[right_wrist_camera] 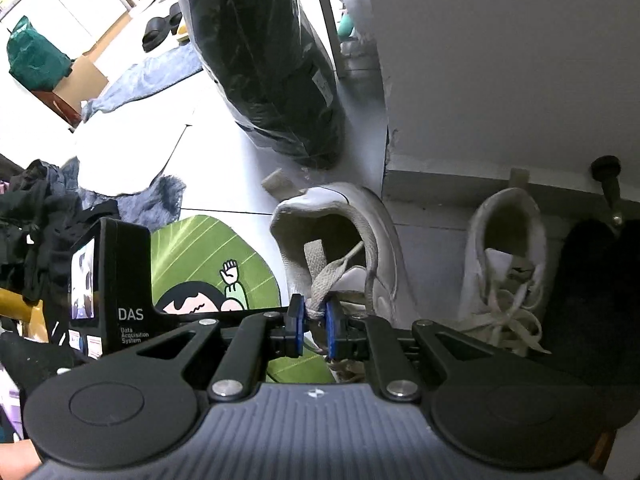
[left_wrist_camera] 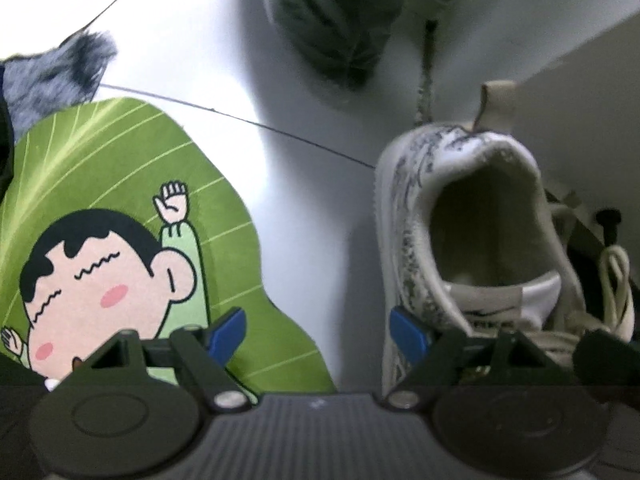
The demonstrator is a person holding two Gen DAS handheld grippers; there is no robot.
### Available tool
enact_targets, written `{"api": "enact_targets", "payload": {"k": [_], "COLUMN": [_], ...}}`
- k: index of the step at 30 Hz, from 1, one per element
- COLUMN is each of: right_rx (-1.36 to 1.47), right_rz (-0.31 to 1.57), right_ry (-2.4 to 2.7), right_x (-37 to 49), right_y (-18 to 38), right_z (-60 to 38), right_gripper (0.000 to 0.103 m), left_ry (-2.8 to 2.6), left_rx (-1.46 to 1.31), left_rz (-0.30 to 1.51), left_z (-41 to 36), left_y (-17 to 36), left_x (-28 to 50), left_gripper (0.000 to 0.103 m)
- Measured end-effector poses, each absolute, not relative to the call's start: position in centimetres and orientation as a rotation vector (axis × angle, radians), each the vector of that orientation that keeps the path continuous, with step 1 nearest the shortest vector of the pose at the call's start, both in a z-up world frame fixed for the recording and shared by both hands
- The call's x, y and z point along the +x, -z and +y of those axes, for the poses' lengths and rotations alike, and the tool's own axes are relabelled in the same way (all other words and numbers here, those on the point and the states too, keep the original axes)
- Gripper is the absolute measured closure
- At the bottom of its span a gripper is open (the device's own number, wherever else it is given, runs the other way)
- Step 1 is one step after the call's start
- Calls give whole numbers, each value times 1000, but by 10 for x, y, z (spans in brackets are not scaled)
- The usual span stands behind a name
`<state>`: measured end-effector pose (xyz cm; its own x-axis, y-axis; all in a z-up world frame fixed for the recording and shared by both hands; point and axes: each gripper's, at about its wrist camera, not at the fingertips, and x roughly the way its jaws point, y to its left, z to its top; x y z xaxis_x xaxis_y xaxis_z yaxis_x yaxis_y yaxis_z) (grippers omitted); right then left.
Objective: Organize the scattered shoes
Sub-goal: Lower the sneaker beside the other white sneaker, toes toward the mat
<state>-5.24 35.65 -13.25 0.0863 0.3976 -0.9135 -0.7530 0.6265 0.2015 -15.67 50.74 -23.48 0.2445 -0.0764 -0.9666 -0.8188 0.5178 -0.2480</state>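
Against the base of the white wall (right_wrist_camera: 500,80), on the pale tiled floor (right_wrist_camera: 240,128), we see two shoes standing with heels toward the wall and toes toward us. The right gripper (right_wrist_camera: 316,320) has its blue pads pinched almost together on the grey-white lace (right_wrist_camera: 324,280) of the worn white low-top sneaker (right_wrist_camera: 344,216), which sits beside the wall's corner, just at the edge of the green leaf-shaped cartoon mat (right_wrist_camera: 208,240). Whether that sneaker's sole rests on the floor or hangs by the lace we cannot tell. Its long axis runs away from us toward the wall, so the gripper holds it near the tongue, forward of the heel opening.

The second white lace-up sneaker (right_wrist_camera: 508,248) stands well to the right along the wall, parallel to the first, with a dark shoe (right_wrist_camera: 592,288) just beside it.

From the left wrist view, the left gripper (left_wrist_camera: 326,332) stands about half open with nothing between its pads, pointing steeply down at bare floor between mat and shoe. The grey-marbled white sneaker (left_wrist_camera: 404,216) lies just to its right, one blue pad (left_wrist_camera: 408,332) beside its side wall; contact we cannot confirm.

We judge the next move turns on setting the held sneaker parallel to its neighbour, heel to the wall.
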Motion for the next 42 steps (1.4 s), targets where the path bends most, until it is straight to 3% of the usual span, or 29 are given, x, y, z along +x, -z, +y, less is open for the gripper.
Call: {"api": "enact_targets", "payload": {"k": [12,30,42], "right_rx": [-328,-317,-355], "right_rz": [1198,1179,1186], "right_ry": [-898,-775,-740], "right_x": [-46,30,44], "right_y": [145,168,179], "right_z": [363,344,342], "right_gripper": [91,91,88], "left_ry": [-612,-515,-548], "left_rx": [-864,-850,-845], "left_rz": [1250,1276,1266], "left_z": [515,493,481], "left_y": [249,280,286], "left_x": [-143,-90,-106], "left_gripper": [22,21,18]}}
